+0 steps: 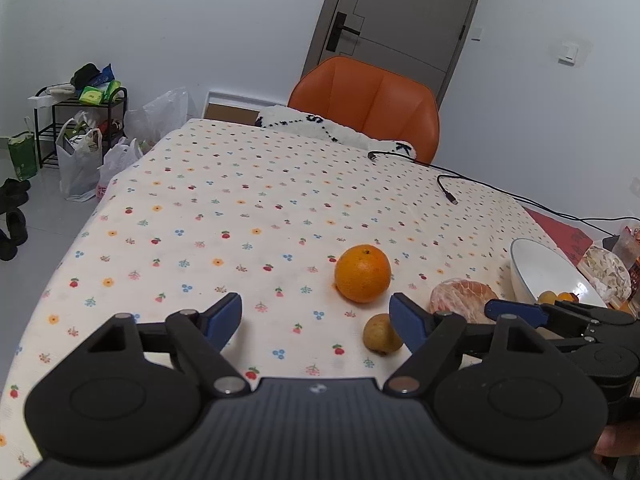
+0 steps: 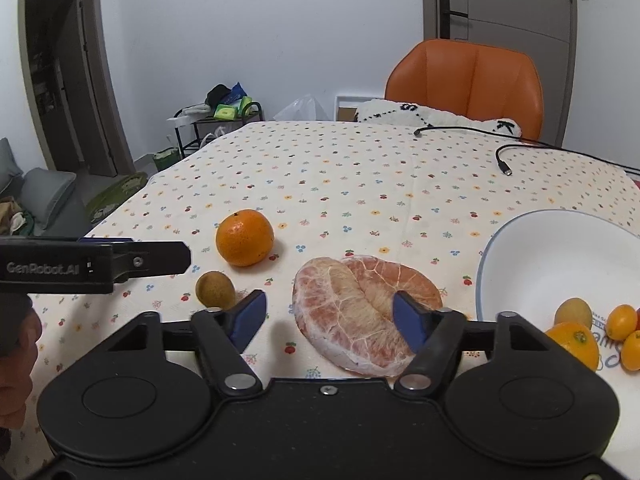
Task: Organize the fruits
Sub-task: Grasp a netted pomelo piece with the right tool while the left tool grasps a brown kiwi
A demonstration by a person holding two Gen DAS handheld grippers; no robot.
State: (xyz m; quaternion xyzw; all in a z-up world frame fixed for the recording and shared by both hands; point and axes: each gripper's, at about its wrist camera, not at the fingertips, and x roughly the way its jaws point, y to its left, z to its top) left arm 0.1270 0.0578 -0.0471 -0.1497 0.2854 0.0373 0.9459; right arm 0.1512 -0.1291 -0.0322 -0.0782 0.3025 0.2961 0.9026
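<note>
The orange (image 2: 245,237) is showing a round, bright, dimpled skin with a small stem mark on top. The small brown-green fruit (image 2: 215,290) is looking dull and oval. The peeled pomelo (image 2: 360,308) is lying as a curved pink mass with white membrane. The white bowl (image 2: 532,256), rimmed in pale blue, is holding several small orange and yellow fruits (image 2: 592,332) at its near side.

The surface (image 2: 360,168) is wearing a cream cloth printed with small flowers and fruits. Two black cables (image 2: 508,160) are lying at its far right. An orange chair (image 2: 468,80) is standing behind the surface, a grey door (image 2: 504,4) is standing behind the chair, and a black rack (image 1: 80,120) with bags is standing on the floor to the left.

The left hand-held gripper (image 1: 316,318) is hovering with its blue-tipped jaws apart and holding nothing; the small brown-green fruit is sitting just beside its right fingertip and the orange is lying just beyond it. The right hand-held gripper (image 2: 329,314) is also standing with its jaws apart and empty; the peeled pomelo is lying between its fingertips, reaching past the right one, and the bowl is sitting to its right.
</note>
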